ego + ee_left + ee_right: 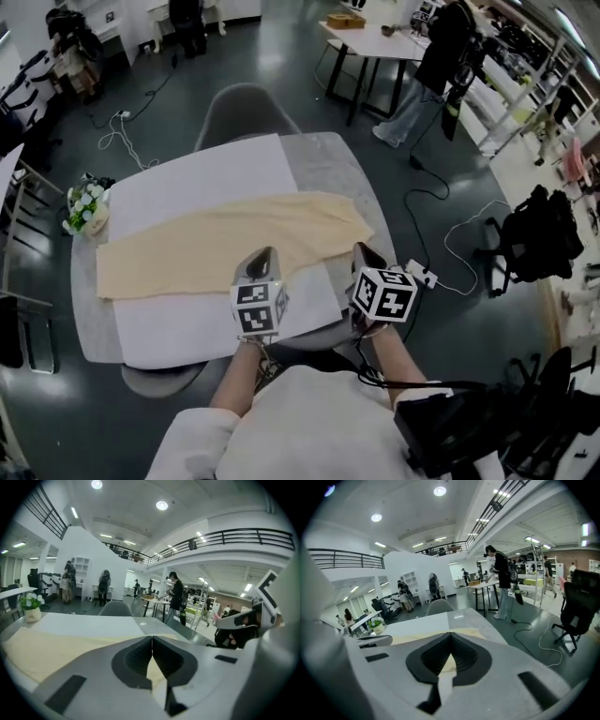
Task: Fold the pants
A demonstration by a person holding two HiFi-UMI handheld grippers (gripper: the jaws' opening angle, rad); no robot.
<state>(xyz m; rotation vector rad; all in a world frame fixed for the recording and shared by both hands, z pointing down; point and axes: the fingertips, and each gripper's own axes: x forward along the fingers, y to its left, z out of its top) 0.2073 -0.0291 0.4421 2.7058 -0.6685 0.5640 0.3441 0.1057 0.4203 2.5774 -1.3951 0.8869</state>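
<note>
The pants (216,248) lie flat and stretched to full length across the white mat (206,169) that covers most of the round bench (366,187), the wider end to the right. We judge that this spread gives every edge clear room for a fold. Our left tool (265,251) sits over the near edge of the cloth around its middle, and our right tool (360,247) is just off the wide end. That pairing suits taking one end and carrying it over the other, though no fold has been started. The head view alone shows the whole garment, the potted flowers (86,208) at the far left rim and the grey chair (246,108) beyond the bench, but it hides the jaws under the marker cubes. The two tool views supply that. In each, the jaws meet tip to tip with nothing pinched between them, and cream fabric shows only through the hollow behind the tips, lying on the bench below. They also show the wide hall and a person standing (501,581) at another table.
</note>
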